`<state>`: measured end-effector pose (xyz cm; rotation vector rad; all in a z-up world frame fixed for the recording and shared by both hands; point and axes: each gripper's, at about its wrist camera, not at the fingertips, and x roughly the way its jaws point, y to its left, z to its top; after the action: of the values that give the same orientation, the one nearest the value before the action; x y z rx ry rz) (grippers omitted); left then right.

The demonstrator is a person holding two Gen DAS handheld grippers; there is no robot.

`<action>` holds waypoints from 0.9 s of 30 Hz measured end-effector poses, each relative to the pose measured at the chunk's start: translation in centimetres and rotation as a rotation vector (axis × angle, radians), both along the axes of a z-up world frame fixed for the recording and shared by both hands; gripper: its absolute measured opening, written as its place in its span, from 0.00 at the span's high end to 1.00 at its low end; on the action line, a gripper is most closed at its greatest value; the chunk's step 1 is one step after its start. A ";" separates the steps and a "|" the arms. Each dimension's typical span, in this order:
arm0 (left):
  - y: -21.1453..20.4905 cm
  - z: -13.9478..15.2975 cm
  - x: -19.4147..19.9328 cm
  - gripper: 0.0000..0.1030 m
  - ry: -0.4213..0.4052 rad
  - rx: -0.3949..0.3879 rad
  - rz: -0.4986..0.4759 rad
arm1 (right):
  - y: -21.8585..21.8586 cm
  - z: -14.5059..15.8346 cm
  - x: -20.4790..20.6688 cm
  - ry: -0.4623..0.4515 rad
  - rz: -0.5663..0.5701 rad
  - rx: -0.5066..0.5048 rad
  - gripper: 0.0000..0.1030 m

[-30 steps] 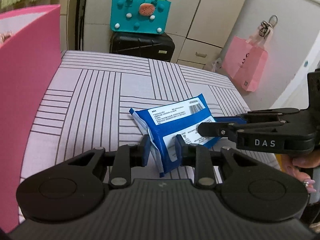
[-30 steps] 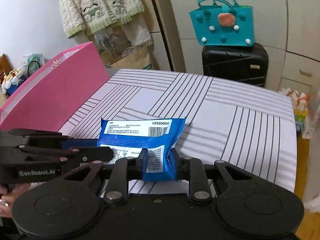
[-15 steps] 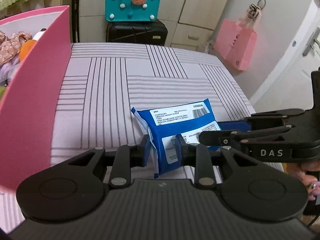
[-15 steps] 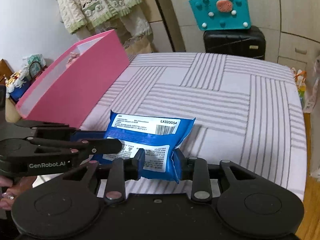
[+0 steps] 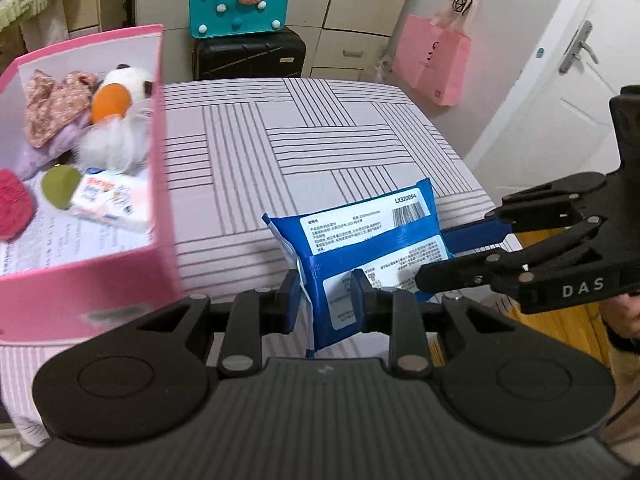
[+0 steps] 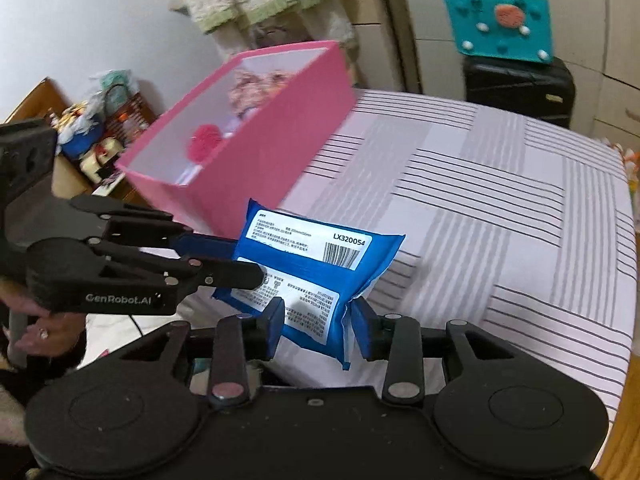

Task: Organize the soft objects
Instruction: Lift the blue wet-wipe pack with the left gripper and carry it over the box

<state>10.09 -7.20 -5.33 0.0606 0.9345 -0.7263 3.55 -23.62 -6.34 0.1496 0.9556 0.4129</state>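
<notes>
A blue soft pack (image 5: 360, 236) with white labels hangs just above the striped bed (image 5: 320, 140), held from two sides. My left gripper (image 5: 324, 300) is shut on its near left edge. My right gripper (image 6: 320, 320) has the pack's (image 6: 316, 264) lower edge between its pads; its jaws are opening while the pads still touch the crumpled wrapper. In the left wrist view the right gripper (image 5: 436, 258) reaches in from the right. The open pink box (image 5: 160, 160) stands on the bed just left of the pack.
Inside the box lie a white plush toy (image 5: 116, 120), a floral cloth (image 5: 52, 104), a green lump (image 5: 60, 186), a tissue pack (image 5: 108, 200) and a red pompom (image 5: 12, 208). Beyond the bed are a teal bag (image 5: 236, 4) on a black suitcase (image 5: 248, 56) and a pink paper bag (image 5: 432, 60).
Both grippers have lifted the blue pack off the bed and carried it toward the pink box, whose inside now shows. The right jaws stand wider on the pack than before.
</notes>
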 end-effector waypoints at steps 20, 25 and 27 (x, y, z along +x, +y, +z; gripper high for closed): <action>10.1 5.9 -1.6 0.75 -0.116 -0.069 0.060 | 9.1 7.9 0.4 -0.165 0.126 -0.056 0.56; 12.1 7.1 -0.7 0.74 -0.163 -0.081 0.103 | 10.6 8.9 2.2 -0.186 0.147 -0.036 0.56; 12.9 7.5 -0.1 0.73 -0.178 -0.086 0.130 | 11.3 9.1 3.3 -0.190 0.155 -0.029 0.56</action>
<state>10.02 5.68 2.16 -0.0110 0.7300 -0.6292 6.82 -12.35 2.75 0.0095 0.7874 0.5457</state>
